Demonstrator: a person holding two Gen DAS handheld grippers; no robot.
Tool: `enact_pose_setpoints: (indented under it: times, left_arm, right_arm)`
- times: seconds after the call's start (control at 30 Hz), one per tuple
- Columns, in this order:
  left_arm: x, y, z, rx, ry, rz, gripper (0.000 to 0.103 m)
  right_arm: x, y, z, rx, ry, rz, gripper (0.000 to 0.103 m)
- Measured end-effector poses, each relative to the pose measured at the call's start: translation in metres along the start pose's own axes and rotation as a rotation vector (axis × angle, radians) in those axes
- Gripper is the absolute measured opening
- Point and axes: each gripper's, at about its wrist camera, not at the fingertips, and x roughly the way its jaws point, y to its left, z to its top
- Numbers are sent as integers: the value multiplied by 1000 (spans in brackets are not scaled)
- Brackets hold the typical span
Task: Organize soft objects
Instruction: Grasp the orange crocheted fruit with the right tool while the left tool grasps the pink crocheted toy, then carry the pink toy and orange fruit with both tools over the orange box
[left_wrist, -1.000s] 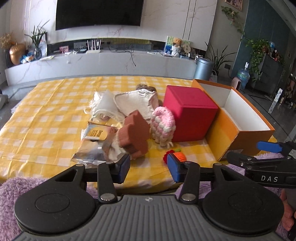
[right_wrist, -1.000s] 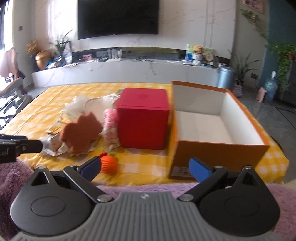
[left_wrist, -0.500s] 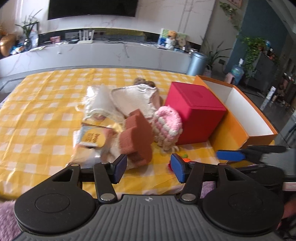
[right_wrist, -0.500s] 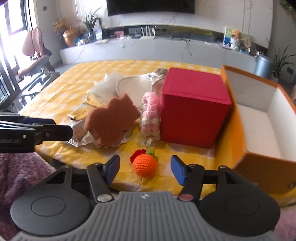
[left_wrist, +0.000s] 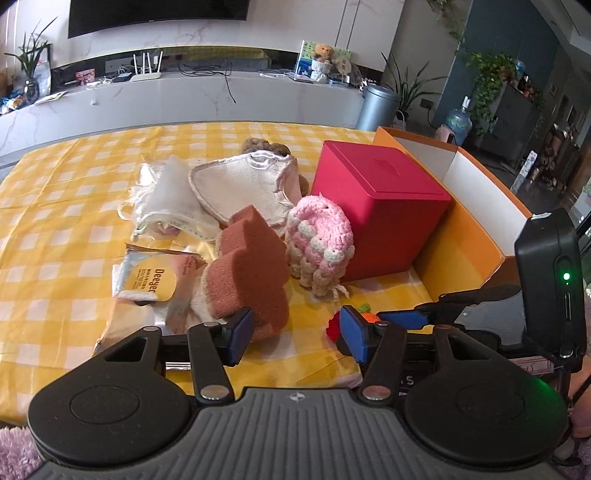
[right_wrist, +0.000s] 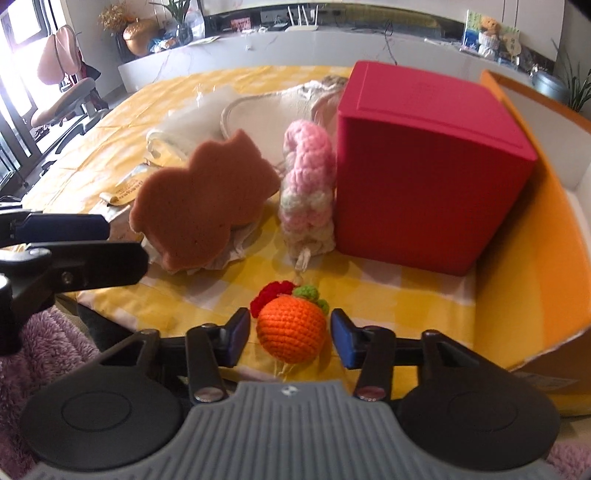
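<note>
An orange crochet ball (right_wrist: 290, 332) with green and red tufts lies near the front edge of the yellow checked table (left_wrist: 55, 221). My right gripper (right_wrist: 290, 339) straddles it, its jaws closing, with a small gap still showing on each side of the ball. My left gripper (left_wrist: 296, 334) is open and holds nothing. Its left fingertip is just in front of a brown scalloped sponge (left_wrist: 251, 273). A pink-and-white crochet piece (left_wrist: 321, 240) leans on a red cube box (left_wrist: 380, 206). An open orange cardboard box (left_wrist: 461, 236) stands to the right.
Behind the sponge lie a white bib (left_wrist: 240, 188), a white mesh bag (left_wrist: 166, 199) and a wipes packet (left_wrist: 155, 280) on crumpled foil. The red box and the orange box wall (right_wrist: 535, 258) hem in the right side. Purple fuzzy fabric (right_wrist: 55, 354) sits below the table edge.
My right gripper has moved forward and down onto the orange ball and its jaws have narrowed around it. My left gripper has come closer to the sponge.
</note>
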Motion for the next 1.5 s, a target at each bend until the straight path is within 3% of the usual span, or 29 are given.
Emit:
enact_pose_setpoints:
  times: [0.07, 0.23, 0.37, 0.47, 0.5, 0.6, 0.97, 1.07, 1.43, 1.5]
  left_arm:
    - [3, -2, 1, 10, 3, -1, 62]
    - [8, -12, 5, 46, 4, -7, 60]
    - [20, -23, 16, 55, 13, 9, 60]
    - [31, -34, 24, 63, 4, 20, 60]
    - [36, -37, 28, 63, 2, 33, 65]
    - [48, -44, 38, 52, -4, 28, 67]
    - [91, -56, 44, 76, 26, 140, 67]
    - [94, -57, 41, 94, 41, 164, 57]
    - [102, -61, 42, 89, -4, 227, 56]
    - [104, -59, 40, 85, 13, 216, 34]
  right_arm:
    - [2, 0, 0, -1, 13, 2, 42]
    - [-9, -6, 2, 30, -25, 7, 41]
    - [-21, -19, 6, 81, -78, -83, 41]
    - [-23, -34, 8, 137, -84, -99, 41]
    - [-21, -36, 7, 148, -75, -102, 41]
    - [-16, -41, 5, 165, -47, -78, 41]
    - [-3, -56, 7, 215, -29, -44, 41]
    - [-2, -56, 8, 216, -31, -38, 41]
    - [-1, -61, 5, 220, -27, -30, 41]
    - [0, -61, 6, 221, -28, -29, 41]
